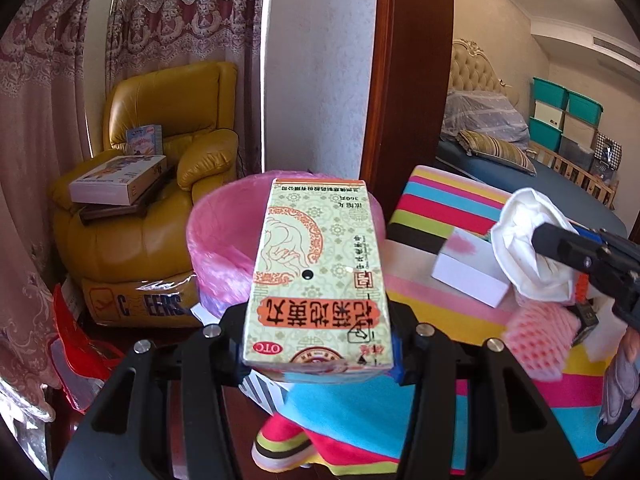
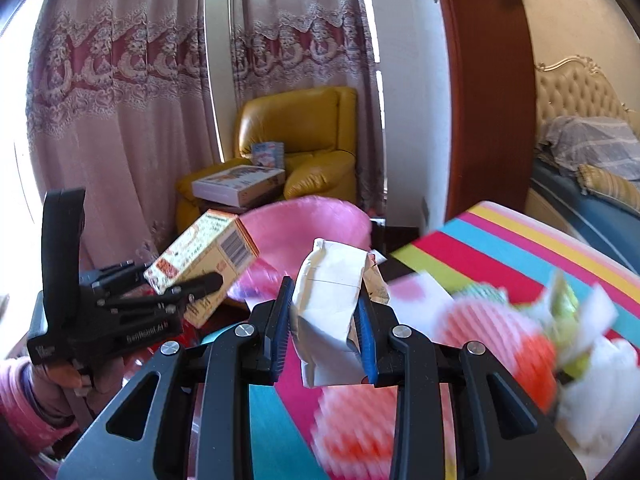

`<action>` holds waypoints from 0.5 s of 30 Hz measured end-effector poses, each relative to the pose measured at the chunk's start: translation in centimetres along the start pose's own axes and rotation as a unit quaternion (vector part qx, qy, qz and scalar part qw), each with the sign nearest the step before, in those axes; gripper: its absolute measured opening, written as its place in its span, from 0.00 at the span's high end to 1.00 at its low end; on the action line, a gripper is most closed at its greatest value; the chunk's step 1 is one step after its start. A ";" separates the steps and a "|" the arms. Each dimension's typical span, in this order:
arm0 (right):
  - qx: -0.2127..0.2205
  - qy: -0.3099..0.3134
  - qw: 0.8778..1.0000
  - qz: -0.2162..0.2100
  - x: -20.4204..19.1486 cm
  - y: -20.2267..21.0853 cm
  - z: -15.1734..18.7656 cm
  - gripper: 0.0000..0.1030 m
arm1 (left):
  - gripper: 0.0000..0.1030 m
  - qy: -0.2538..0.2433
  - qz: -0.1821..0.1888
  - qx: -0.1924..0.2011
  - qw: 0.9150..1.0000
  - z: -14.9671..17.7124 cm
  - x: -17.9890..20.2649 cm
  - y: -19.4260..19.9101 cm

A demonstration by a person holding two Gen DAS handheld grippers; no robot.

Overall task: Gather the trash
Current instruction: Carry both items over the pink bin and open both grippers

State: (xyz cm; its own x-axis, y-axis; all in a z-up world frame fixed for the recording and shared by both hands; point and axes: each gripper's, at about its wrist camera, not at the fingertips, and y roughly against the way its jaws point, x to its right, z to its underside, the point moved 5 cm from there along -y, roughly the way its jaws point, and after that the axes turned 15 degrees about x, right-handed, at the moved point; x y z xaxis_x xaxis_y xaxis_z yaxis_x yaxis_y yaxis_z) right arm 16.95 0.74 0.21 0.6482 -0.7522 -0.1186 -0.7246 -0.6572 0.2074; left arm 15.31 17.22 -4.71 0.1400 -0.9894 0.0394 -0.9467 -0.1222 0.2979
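Note:
My left gripper (image 1: 318,360) is shut on a cream and green medicine box (image 1: 316,276) with orange characters, held in front of the pink-lined trash bin (image 1: 224,236). In the right wrist view that box (image 2: 200,256) tilts in the left gripper (image 2: 188,280), just left of the bin (image 2: 316,224). My right gripper (image 2: 325,304) is shut on a crumpled white paper packet (image 2: 328,300), its blue pads pressing both sides, above the striped table edge. In the left wrist view the right gripper (image 1: 560,246) comes in from the right with the white wad (image 1: 520,248).
The striped tablecloth (image 1: 440,208) holds a white box with a pink patch (image 1: 468,276), pink foam nets (image 1: 536,340) (image 2: 496,336) and white tissue (image 2: 592,400). A yellow armchair (image 1: 160,160) with boxes stands behind the bin, beside curtains and a wooden door frame (image 1: 412,80).

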 end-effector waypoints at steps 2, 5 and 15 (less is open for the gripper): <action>-0.003 -0.006 1.000 -0.001 0.3 -1.7 -0.7 0.71 | 0.53 -0.002 -0.003 -0.002 1.000 -0.4 -0.4 -0.9; -0.010 -0.025 1.000 -0.003 0.9 -3.9 -1.3 0.71 | 0.53 0.002 -0.003 -0.007 1.000 -0.8 -1.4 -2.0; -0.049 -0.090 0.994 -0.034 0.7 -12.5 -2.6 0.71 | 0.53 0.021 -0.007 -0.012 1.000 -2.9 -4.6 -5.9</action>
State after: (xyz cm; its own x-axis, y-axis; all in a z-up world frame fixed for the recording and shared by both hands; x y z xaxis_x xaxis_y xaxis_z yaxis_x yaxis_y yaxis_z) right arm 27.06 8.52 0.08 0.6356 -0.7089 -0.3058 -0.6489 -0.7051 0.2858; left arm 21.12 22.74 -3.93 0.1667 -0.9832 0.0749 -0.9372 -0.1343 0.3220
